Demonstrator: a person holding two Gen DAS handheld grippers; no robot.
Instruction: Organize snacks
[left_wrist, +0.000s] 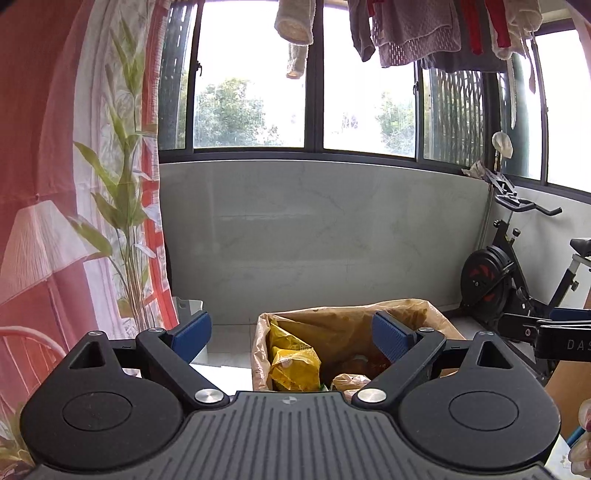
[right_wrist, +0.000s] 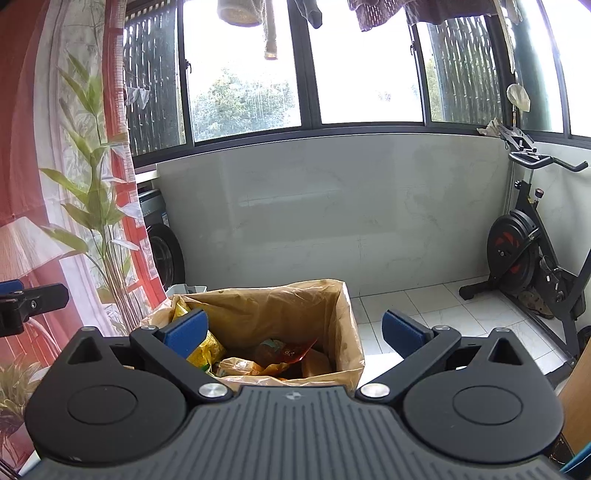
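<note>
My left gripper (left_wrist: 291, 338) has its blue-padded fingers (left_wrist: 192, 334) spread wide with nothing between them, and my right gripper (right_wrist: 295, 332) stands just as wide, its fingers (right_wrist: 186, 332) bare too. Both point slightly downward over a box lined with a tan plastic bag (right_wrist: 273, 302), which stands on the white tiled floor (right_wrist: 424, 310) in front of me. From the right wrist view the box sits under my left-side pad and the middle of the gap; from the left wrist view it (left_wrist: 332, 325) lies under the right half of the gap.

The snacks are inside the box: a yellow packet (left_wrist: 293, 363) stands upright against the box's left wall, a reddish packet (right_wrist: 291, 350) lies near the middle, and a pale wrapped item (left_wrist: 351, 380) rests low at the near side.

At the right edge of the left wrist view I see the tip of my other gripper, level with mine. Behind the box is a grey wall panel (right_wrist: 332, 206) under a wide window (right_wrist: 240, 74), an exercise bike (right_wrist: 532, 251) at the right, and a leafy plant (right_wrist: 92, 192) against a red curtain (right_wrist: 22, 129) at the left. Laundry (left_wrist: 424, 33) hangs overhead.
</note>
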